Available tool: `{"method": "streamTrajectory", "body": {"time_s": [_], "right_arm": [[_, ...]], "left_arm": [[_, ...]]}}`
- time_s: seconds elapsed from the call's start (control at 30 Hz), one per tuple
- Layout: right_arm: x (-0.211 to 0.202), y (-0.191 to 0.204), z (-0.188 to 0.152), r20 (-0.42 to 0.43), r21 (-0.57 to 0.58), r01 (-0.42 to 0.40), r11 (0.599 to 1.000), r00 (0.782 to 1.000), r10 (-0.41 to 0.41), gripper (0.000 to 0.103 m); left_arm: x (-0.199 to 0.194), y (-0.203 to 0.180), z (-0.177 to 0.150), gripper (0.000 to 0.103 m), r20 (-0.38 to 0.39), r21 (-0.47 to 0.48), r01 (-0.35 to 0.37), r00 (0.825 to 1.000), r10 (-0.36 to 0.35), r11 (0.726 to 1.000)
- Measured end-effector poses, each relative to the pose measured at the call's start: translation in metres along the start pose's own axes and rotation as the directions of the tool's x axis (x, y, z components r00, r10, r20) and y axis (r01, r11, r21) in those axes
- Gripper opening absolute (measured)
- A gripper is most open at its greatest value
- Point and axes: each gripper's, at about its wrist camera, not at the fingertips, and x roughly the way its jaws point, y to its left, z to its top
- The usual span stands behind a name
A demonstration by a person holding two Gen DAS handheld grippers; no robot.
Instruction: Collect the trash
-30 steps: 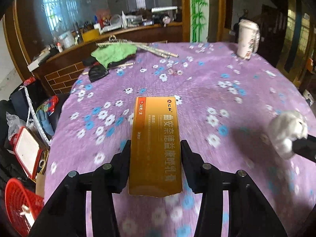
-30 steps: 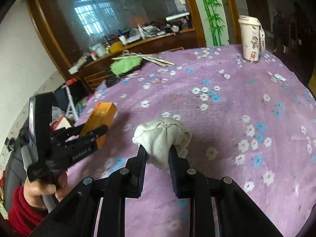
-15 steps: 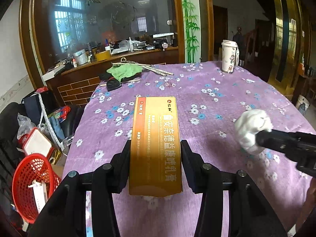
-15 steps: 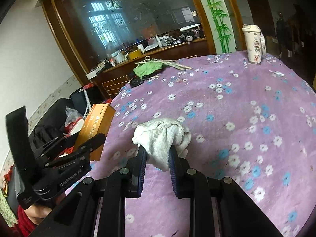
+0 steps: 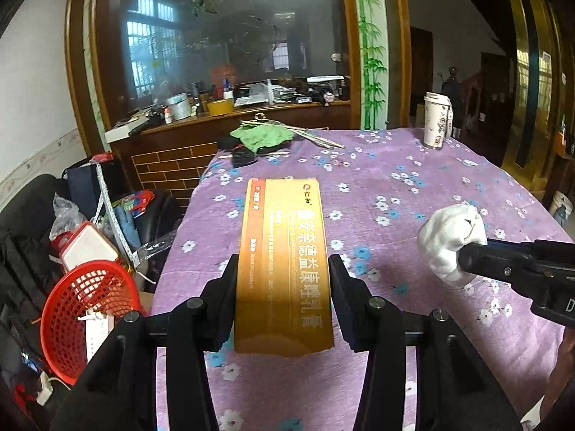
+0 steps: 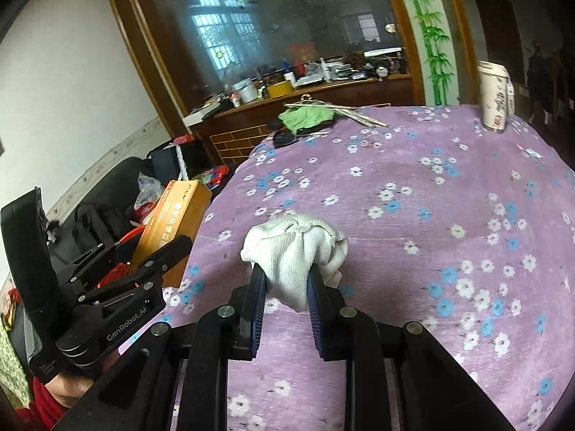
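Observation:
My left gripper (image 5: 284, 269) is shut on a long orange carton (image 5: 284, 262) with Chinese print, held flat above the left edge of the purple flowered table (image 5: 413, 179). The carton also shows in the right wrist view (image 6: 176, 215), beyond the table's left edge. My right gripper (image 6: 285, 280) is shut on a crumpled white cloth wad (image 6: 294, 248), held above the table; the wad shows at the right in the left wrist view (image 5: 449, 240). A red mesh basket (image 5: 82, 316) stands on the floor at the lower left, holding a white item.
A white patterned cup (image 5: 436, 120) stands at the table's far right. A green cloth (image 5: 264, 136), sticks and a black item lie at the far edge. Bags and clutter (image 5: 90, 215) sit on the floor left of the table. A cluttered wooden counter (image 5: 233, 115) is behind.
Both grippers have risen and drawn back toward the table's near left edge, still holding the carton and the wad. The red basket has come further into the left wrist view.

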Motion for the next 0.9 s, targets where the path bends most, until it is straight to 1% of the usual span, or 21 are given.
{"method": "streamTrajectory", "body": {"time_s": [0.3, 0.43, 0.47, 0.53, 0.57, 0.63, 0.67, 0.73, 0.77, 0.9], "right_arm": [[0.023, 0.041, 0.006, -0.042, -0.069, -0.039, 0.997, 0.998, 0.037, 0.024], [0.033, 0.059, 0.008, -0.055, -0.095, -0.056, 0.994, 0.997, 0.051, 0.024], [0.034, 0.062, 0.009, -0.056, -0.095, -0.060, 0.994, 0.997, 0.055, 0.024], [0.036, 0.068, 0.009, -0.057, -0.100, -0.063, 0.993, 0.997, 0.058, 0.024], [0.037, 0.069, 0.009, -0.056, -0.101, -0.063, 0.993, 0.997, 0.057, 0.024], [0.036, 0.069, 0.008, -0.050, -0.102, -0.057, 0.993, 0.997, 0.052, 0.024], [0.037, 0.069, 0.008, -0.050, -0.101, -0.055, 0.993, 0.997, 0.050, 0.024], [0.038, 0.065, 0.006, -0.056, -0.089, -0.056, 0.994, 0.997, 0.051, 0.024], [0.039, 0.064, 0.005, -0.058, -0.085, -0.056, 0.995, 0.997, 0.051, 0.024], [0.040, 0.057, 0.001, -0.068, -0.076, -0.057, 0.995, 0.996, 0.052, 0.024]], "left_arm": [[-0.010, 0.045, -0.010, 0.046, 0.006, -0.064, -0.052, 0.999, 0.053, 0.997], [-0.011, 0.064, -0.015, 0.046, -0.004, -0.092, -0.059, 0.998, 0.059, 0.994], [-0.010, 0.068, -0.017, 0.046, -0.014, -0.103, -0.049, 0.999, 0.048, 0.993], [-0.006, 0.077, -0.021, 0.046, -0.051, -0.139, 0.009, 0.999, -0.016, 0.990], [-0.003, 0.081, -0.023, 0.046, -0.073, -0.156, 0.041, 0.996, -0.053, 0.987], [0.005, 0.083, -0.029, 0.050, -0.115, -0.173, 0.074, 0.989, -0.095, 0.982], [0.010, 0.082, -0.033, 0.052, -0.136, -0.174, 0.080, 0.985, -0.104, 0.982], [0.019, 0.077, -0.042, 0.063, -0.176, -0.173, 0.076, 0.979, -0.107, 0.982], [0.023, 0.074, -0.046, 0.066, -0.190, -0.172, 0.078, 0.976, -0.111, 0.982], [0.041, 0.056, -0.055, 0.068, -0.249, -0.130, 0.057, 0.964, -0.089, 0.990]]}}
